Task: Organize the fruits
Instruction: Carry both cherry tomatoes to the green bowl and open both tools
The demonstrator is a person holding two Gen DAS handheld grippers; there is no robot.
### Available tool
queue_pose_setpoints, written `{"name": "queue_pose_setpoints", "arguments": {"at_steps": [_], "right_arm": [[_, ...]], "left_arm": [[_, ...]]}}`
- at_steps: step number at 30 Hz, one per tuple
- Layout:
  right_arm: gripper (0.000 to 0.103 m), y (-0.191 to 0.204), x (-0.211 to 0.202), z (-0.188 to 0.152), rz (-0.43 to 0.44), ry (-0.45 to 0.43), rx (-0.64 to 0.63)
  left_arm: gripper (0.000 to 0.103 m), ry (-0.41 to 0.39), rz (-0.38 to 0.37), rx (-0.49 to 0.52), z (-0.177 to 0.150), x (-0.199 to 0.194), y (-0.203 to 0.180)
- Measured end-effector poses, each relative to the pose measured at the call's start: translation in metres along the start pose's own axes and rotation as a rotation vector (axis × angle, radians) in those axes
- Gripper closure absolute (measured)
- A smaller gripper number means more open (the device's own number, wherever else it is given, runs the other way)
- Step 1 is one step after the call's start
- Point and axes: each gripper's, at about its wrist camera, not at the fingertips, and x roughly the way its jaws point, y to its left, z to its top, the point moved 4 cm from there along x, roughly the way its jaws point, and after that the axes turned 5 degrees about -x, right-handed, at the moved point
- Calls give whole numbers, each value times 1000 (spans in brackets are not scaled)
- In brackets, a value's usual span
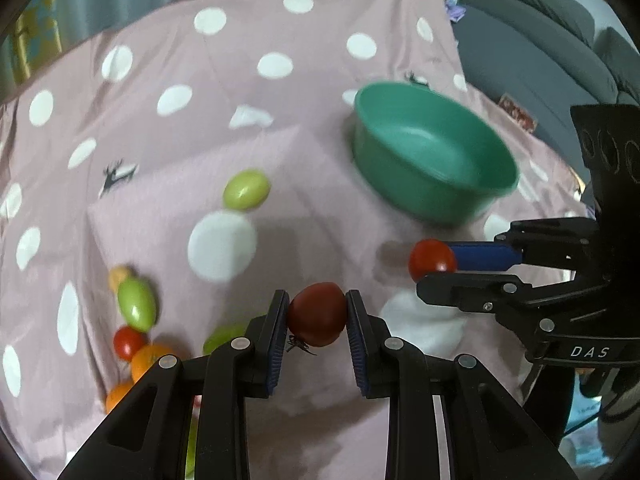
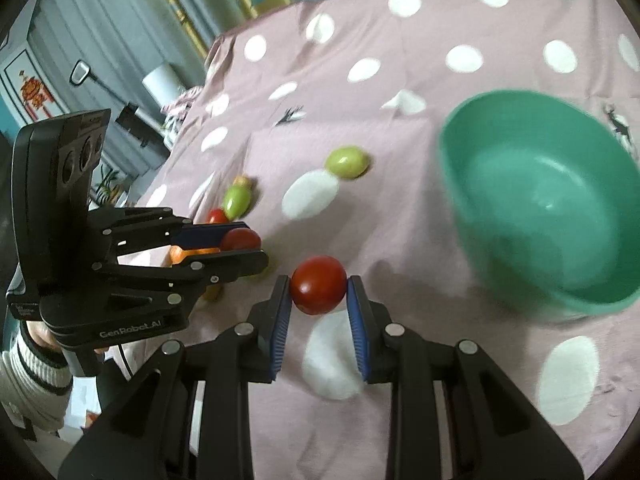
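My left gripper (image 1: 318,314) is shut on a dark red tomato (image 1: 317,314), held above the pink dotted cloth (image 1: 240,88). My right gripper (image 2: 319,286) is shut on a brighter red tomato (image 2: 318,285). Each gripper shows in the other's view: the right gripper (image 1: 434,266) with its tomato (image 1: 431,260), the left gripper (image 2: 242,248) with its tomato (image 2: 241,239). An empty green bowl (image 1: 434,152) (image 2: 532,184) stands on the cloth beyond the right gripper. Loose fruits lie on the cloth: a green one (image 1: 246,190) (image 2: 346,161) and a cluster at the left.
The cluster holds a green fruit (image 1: 136,304), a red tomato (image 1: 128,342) and orange ones (image 1: 150,360). A grey sofa (image 1: 540,40) stands past the cloth's right edge. Curtains and a lamp (image 2: 160,80) are behind the left edge. A striped sleeve (image 2: 36,368) holds the left gripper.
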Motion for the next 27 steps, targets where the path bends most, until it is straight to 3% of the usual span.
{"name": "queue_pose_setpoints", "arguments": {"at_steps": [13,18,27], "right_arm": [[74,-87,-52,23,-181,-148,100],[74,-115,-51,26,-234,-141,138],[73,-137,-42,19,-294,-102,160]], "left_arm": [[74,-113,-68,129,76,13,-77],[74,-105,-91,156,92,38,-98],[74,-64,-62,186,96,69,-108]]}}
